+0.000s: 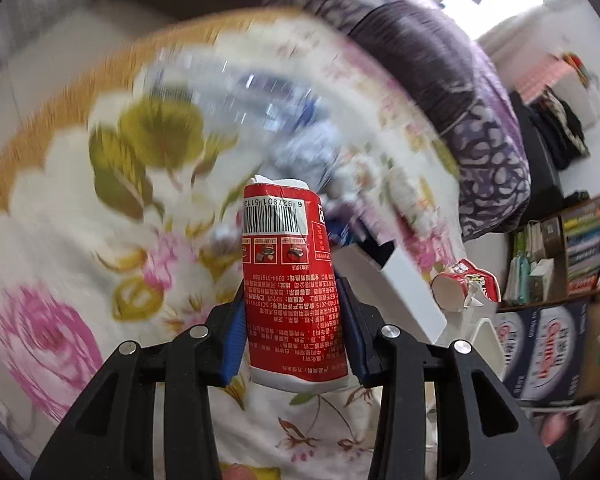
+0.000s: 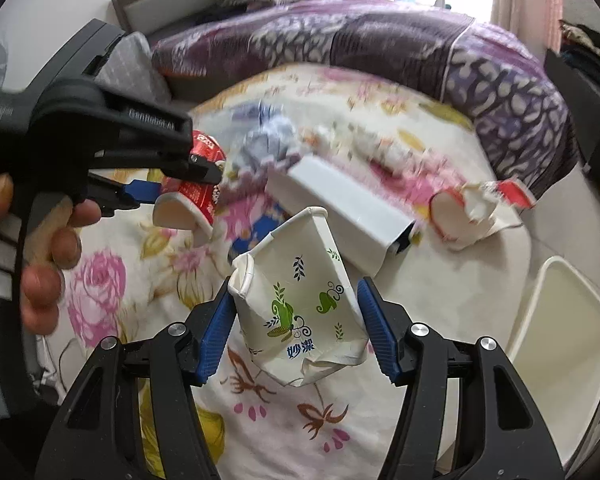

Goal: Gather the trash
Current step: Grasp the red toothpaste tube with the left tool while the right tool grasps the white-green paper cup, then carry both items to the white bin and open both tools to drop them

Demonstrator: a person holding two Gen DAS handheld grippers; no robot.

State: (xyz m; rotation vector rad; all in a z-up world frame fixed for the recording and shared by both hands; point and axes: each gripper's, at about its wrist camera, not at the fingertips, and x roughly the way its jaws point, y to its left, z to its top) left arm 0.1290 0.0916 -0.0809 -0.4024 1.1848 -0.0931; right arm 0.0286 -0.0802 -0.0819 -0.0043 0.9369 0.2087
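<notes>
My left gripper [image 1: 294,320] is shut on a red paper cup [image 1: 290,280] with a barcode, held above the floral bedsheet; it also shows in the right wrist view [image 2: 180,184], with the cup [image 2: 196,196] at its tips. My right gripper [image 2: 298,320] is shut on a crushed white paper cup [image 2: 300,304] with green leaf prints. On the bed lie a white box [image 2: 348,208], a torn red cup [image 2: 472,212] and crumpled blue-and-white wrappers [image 2: 268,140]. The box [image 1: 396,288] and torn cup [image 1: 464,284] also show in the left wrist view.
A white bin [image 2: 560,344] stands off the bed's right edge. A purple patterned quilt [image 2: 420,48] lies along the far side. A bookshelf [image 1: 572,248] and cartons [image 1: 548,352] stand to the right. The person's hand [image 2: 44,248] holds the left gripper.
</notes>
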